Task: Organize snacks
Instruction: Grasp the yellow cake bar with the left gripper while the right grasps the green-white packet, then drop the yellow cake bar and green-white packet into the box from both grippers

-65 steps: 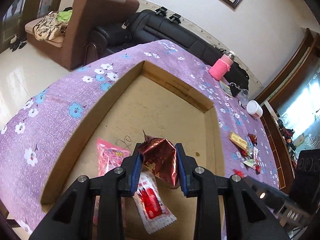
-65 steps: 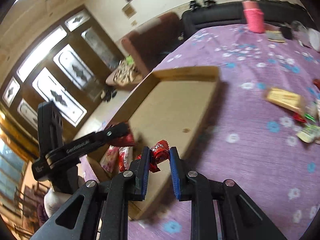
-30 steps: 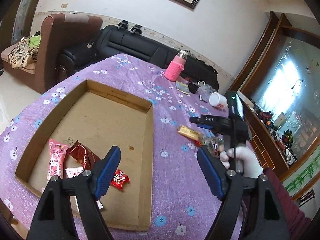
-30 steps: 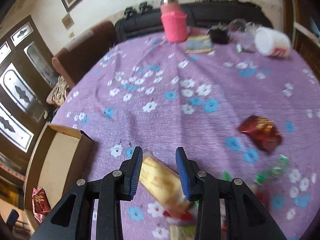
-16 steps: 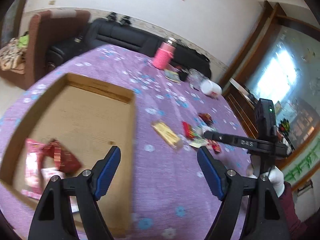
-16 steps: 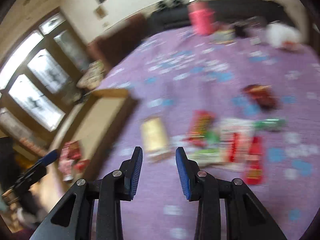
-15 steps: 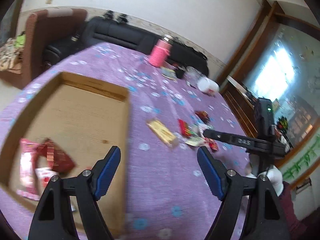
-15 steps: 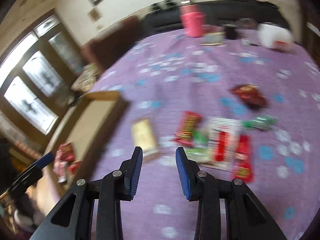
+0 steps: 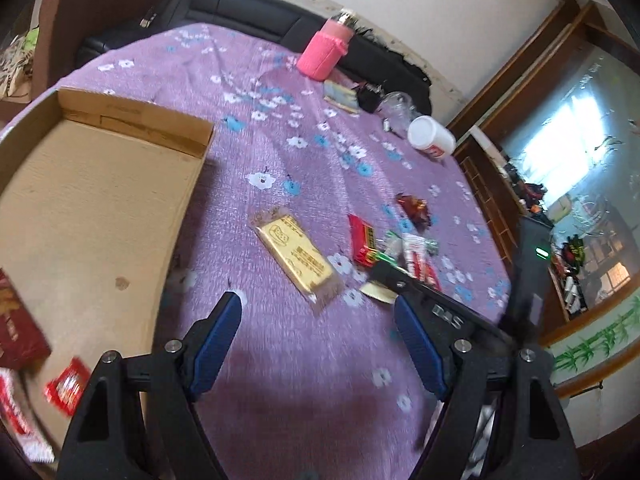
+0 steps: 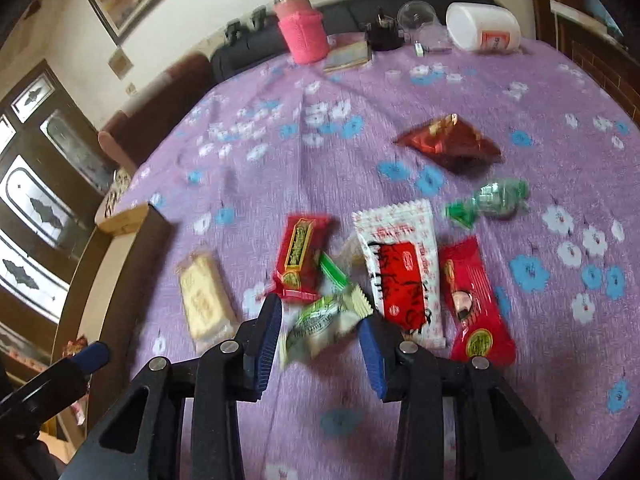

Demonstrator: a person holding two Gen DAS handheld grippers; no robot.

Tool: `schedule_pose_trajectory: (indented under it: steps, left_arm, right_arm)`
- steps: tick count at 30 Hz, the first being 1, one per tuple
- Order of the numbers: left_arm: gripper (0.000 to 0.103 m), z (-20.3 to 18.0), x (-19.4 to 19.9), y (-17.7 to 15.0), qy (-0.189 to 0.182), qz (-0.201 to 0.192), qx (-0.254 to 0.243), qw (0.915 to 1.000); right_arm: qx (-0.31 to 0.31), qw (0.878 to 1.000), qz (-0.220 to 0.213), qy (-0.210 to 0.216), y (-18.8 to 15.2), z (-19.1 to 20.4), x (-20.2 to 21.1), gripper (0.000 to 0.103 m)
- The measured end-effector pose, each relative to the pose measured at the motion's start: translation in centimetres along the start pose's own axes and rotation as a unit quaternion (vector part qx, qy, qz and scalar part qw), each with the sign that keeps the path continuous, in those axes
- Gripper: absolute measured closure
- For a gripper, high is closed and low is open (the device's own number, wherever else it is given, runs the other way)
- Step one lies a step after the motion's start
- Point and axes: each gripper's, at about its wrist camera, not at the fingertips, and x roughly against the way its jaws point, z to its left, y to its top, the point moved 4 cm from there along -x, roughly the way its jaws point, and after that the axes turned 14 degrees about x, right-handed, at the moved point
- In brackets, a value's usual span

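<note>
Several snacks lie loose on the purple tablecloth (image 10: 248, 128), and the right gripper (image 10: 320, 332) hangs with its jaws part open and empty around the green-and-white packet (image 10: 324, 320), seemingly about to pick it. The left gripper (image 9: 316, 340) gapes wide and empty over the cloth, short of the gold bar (image 9: 298, 256). A few packets sit in the cardboard tray (image 9: 100, 208); next, I'd guess, the right must close squarely and carry over.

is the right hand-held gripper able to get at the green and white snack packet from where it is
Probably yes. The right hand-held gripper is open, and the green and white snack packet lies between its fingers with nothing on top; the red snack packet lies just beyond.
</note>
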Motion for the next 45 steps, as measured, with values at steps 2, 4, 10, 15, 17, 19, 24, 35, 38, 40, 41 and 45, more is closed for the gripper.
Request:
schedule_pose_trajectory:
  steps: [2,4,10,15,17,19,24,35,38,40,41,45]
  left_arm:
    - [0.025,0.0,-1.6,0.7,0.016,0.005,0.002,0.9999]
    - [0.025,-0.3,-3.1,1.3,0.047,-0.002,-0.012,0.9988]
    - [0.025,-1.3,-5.1,1.9,0.096,-0.02,-0.055,0.9937]
    - [0.025,-3.1,-6.1,0.6,0.127,-0.032,-0.109,0.9853]
    - [0.025,-3.7,-7.0,0.2,0.155,-0.031,-0.132,0.9786]
    - [0.025,-3.8,-8.3,0.3,0.165,-0.009,-0.127,0.9781]
    - [0.033,-4.0,-9.7,0.8,0.197,-0.024,-0.152,0.9683]
    - [0.071,-4.3,-7.9,-0.4,0.128,-0.007,-0.159,0.979]
    - [0.071,-3.9,-5.9,-0.6,0.098,-0.009,-0.136,0.9858]
    - [0.07,-3.4,-3.8,-0.5,0.073,-0.014,-0.119,0.9901]
    - [0.07,-3.3,-3.2,-0.4,0.068,-0.016,-0.115,0.991]
    - [0.07,-0.7,1.3,0.9,0.048,-0.042,-0.085,0.9944]
  right_arm:
    - [0.009,1.0,-0.002,-0.009,-0.1,0.1,0.1,0.07]
    - [0.012,1.0,-0.002,-0.01,-0.4,0.1,0.5,0.072]
    - [-0.014,1.0,-0.026,0.003,-0.4,-1.1,2.4,0.079]
    - [-0.033,0.999,-0.029,0.015,-0.4,-1.9,2.8,0.079]
    - [-0.044,0.998,-0.026,0.026,-0.5,-2.2,2.7,0.079]
    - [-0.045,0.998,-0.033,0.026,-0.4,-2.3,3.1,0.079]
    - [-0.05,0.997,-0.046,0.028,-0.3,-2.6,3.7,0.079]
    - [-0.062,0.994,-0.066,0.068,-0.3,-2.6,3.9,0.079]
    - [-0.065,0.992,-0.07,0.08,-0.2,-2.5,3.8,0.079]
    - [-0.065,0.991,-0.072,0.09,-0.3,-2.3,3.8,0.079]
    - [-0.065,0.991,-0.073,0.094,-0.3,-2.2,3.7,0.079]
    - [-0.054,0.991,-0.073,0.096,-0.7,-1.3,3.7,0.079]
